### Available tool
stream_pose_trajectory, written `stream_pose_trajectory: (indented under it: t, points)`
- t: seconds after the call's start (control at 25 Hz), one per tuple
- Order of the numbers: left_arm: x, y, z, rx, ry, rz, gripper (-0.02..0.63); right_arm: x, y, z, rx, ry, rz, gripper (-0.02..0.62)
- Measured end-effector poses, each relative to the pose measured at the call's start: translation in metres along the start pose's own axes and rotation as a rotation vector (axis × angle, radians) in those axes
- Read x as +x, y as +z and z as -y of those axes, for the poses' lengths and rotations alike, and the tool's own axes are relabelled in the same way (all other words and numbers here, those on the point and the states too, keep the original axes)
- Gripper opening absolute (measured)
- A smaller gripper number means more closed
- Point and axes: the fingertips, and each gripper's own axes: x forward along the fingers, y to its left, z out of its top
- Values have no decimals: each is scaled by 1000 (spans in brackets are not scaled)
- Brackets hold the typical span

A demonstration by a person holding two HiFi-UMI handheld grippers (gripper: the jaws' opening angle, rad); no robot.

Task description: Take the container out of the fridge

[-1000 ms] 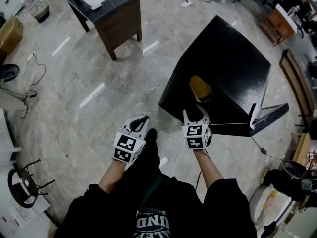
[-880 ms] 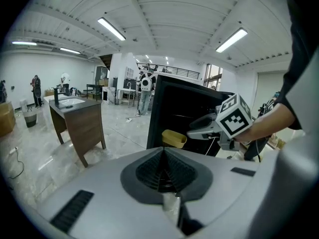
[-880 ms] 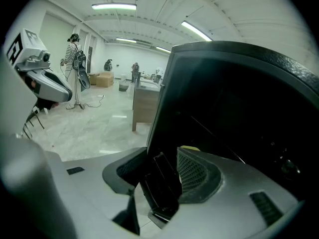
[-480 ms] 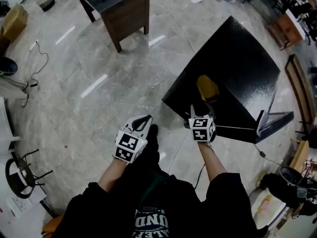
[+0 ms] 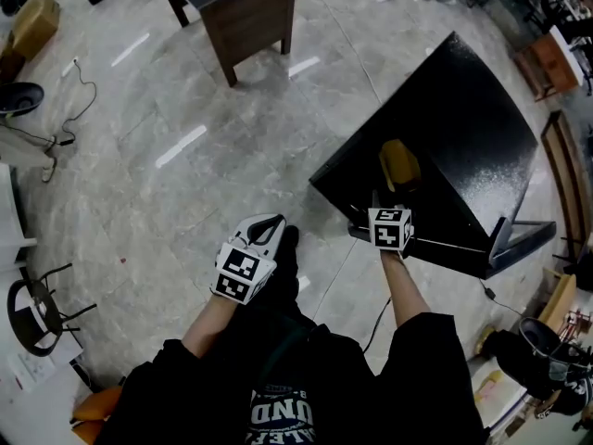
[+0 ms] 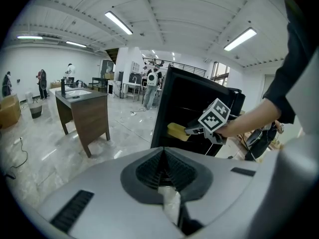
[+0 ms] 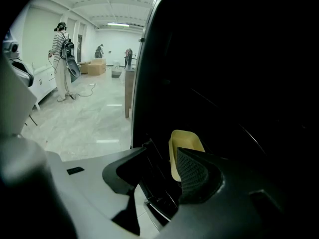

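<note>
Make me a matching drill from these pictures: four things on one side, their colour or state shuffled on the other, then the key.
Things:
1. container
2. fridge
3. left gripper
4. desk

Colour or state:
A. black, door open
B. jaws together, nothing between them
C. yellow, in the jaws of the right gripper
D. brown wood, dark top

Pairs: 1-C, 2-A, 3-B, 4-D
</note>
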Motion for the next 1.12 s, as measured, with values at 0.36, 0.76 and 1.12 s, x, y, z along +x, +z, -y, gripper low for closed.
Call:
stream_pose_trajectory:
  t: [0.36, 0.76, 1.12]
  points:
    - [3, -11, -7, -21, 11, -20, 14, 27, -8, 13, -42, -9, -62, 166]
    - [9, -24, -20, -40, 26, -53, 15, 60, -29, 23, -58, -2, -154, 166]
    - [8, -36, -30, -48, 31, -85, 14, 83, -53, 27, -94, 11, -255, 166]
